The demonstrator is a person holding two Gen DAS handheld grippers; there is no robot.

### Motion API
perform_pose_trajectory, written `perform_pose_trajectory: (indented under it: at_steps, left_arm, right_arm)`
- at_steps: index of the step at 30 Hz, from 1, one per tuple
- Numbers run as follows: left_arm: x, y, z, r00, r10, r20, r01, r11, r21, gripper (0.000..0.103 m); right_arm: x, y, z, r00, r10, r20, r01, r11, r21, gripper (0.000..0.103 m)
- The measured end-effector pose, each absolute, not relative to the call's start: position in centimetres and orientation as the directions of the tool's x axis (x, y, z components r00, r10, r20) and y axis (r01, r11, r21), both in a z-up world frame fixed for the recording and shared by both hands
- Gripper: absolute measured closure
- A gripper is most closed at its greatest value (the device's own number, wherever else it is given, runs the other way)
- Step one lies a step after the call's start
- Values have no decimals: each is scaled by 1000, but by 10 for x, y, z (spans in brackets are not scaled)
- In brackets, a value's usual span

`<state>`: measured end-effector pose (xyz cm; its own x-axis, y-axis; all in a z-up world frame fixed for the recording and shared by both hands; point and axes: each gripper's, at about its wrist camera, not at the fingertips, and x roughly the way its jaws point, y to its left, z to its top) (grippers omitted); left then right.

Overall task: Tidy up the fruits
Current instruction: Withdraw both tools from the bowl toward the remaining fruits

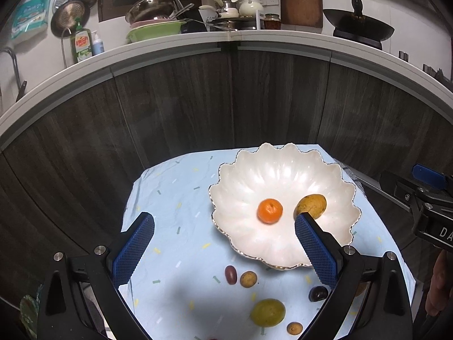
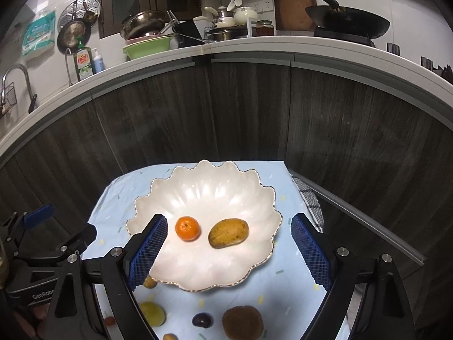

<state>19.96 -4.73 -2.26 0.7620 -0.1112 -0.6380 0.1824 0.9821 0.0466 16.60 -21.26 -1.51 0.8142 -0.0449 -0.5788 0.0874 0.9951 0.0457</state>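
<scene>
A white scalloped bowl (image 1: 283,170) (image 2: 209,189) stands on the light blue cloth and holds a tangerine (image 1: 269,211) (image 2: 187,228) and a yellow mango (image 1: 311,205) (image 2: 228,233). On the cloth in front lie a dark red jujube (image 1: 230,274), a small brown fruit (image 1: 248,279), a dark plum (image 1: 318,293) (image 2: 202,320), a green fruit (image 1: 267,312) (image 2: 152,313), another small brown fruit (image 1: 294,327) and a kiwi (image 2: 242,323). My left gripper (image 1: 225,233) hangs open above the bowl's near left rim. My right gripper (image 2: 229,236) is open over the bowl, empty.
Dark cabinet doors (image 1: 198,107) rise right behind the small table. The counter above carries pans, a green basin (image 1: 154,31), a wok (image 1: 358,28) and bottles. A checked cloth (image 2: 310,201) hangs at the table's right edge. A hand (image 1: 438,286) shows at the far right.
</scene>
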Motion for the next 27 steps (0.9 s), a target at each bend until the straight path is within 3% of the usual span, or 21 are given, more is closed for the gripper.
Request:
perform_pose_trajectory:
  at_steps: [27]
  left_arm:
    - [158,-20,-50,750,-84,-656,164,985,61,2]
  right_arm:
    - [142,-182,-43,795,-27,-605,40,999,8,13]
